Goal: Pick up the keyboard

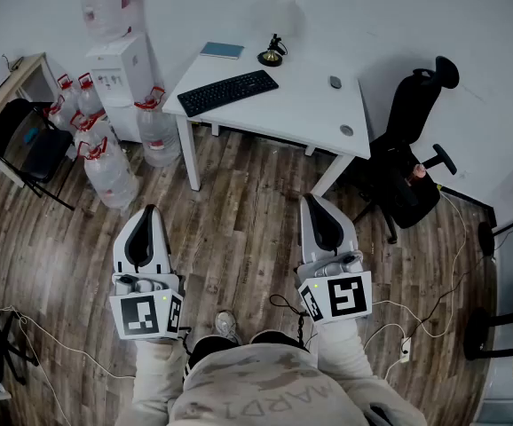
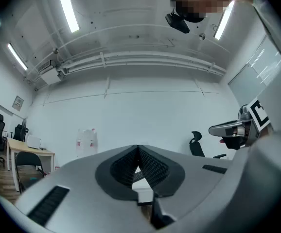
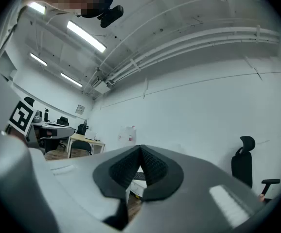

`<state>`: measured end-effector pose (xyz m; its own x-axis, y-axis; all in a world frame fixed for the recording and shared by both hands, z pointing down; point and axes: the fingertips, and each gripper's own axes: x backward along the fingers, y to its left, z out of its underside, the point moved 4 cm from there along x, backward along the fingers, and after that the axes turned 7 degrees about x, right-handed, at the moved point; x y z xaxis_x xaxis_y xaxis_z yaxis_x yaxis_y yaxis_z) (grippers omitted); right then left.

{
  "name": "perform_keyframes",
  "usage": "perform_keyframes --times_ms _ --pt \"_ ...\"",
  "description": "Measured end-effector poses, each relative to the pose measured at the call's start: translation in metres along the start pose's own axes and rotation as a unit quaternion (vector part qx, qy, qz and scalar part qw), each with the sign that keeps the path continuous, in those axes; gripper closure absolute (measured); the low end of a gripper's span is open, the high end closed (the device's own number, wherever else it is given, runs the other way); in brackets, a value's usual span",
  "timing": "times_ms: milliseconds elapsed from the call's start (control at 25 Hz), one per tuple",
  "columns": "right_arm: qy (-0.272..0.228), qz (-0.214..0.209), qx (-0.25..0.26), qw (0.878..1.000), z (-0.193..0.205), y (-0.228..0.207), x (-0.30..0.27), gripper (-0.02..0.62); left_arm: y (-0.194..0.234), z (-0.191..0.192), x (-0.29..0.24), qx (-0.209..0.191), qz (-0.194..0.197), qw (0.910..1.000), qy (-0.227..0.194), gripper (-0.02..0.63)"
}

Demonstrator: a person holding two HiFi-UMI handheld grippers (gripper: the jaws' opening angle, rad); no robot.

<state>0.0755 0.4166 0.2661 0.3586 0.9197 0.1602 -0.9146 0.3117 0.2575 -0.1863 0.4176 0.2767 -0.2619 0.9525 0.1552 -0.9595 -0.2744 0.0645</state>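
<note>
We hold the left gripper (image 1: 147,211) out ahead of us, short of the white table (image 1: 301,118) and toward its left front corner. It points at the table and is tipped slightly upward. Its jaws are pressed together with nothing between them. The right gripper (image 1: 315,202) sits beside it, nearer the table's right front leg, with the same slight upward tilt. Its jaws are also closed tight and empty. The black keyboard (image 1: 228,92) lies flat on the table's left half, well apart from both grippers. A mouse (image 1: 335,82) rests on the table's right half.
</note>
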Motion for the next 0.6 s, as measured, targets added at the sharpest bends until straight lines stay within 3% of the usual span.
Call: perform_keyframes --times_ms 600 --pt "-0.006 0.013 0.000 1.000 -0.002 -0.001 0.007 0.584 0.000 -0.005 0.006 -0.002 -0.001 1.0000 -0.006 0.601"
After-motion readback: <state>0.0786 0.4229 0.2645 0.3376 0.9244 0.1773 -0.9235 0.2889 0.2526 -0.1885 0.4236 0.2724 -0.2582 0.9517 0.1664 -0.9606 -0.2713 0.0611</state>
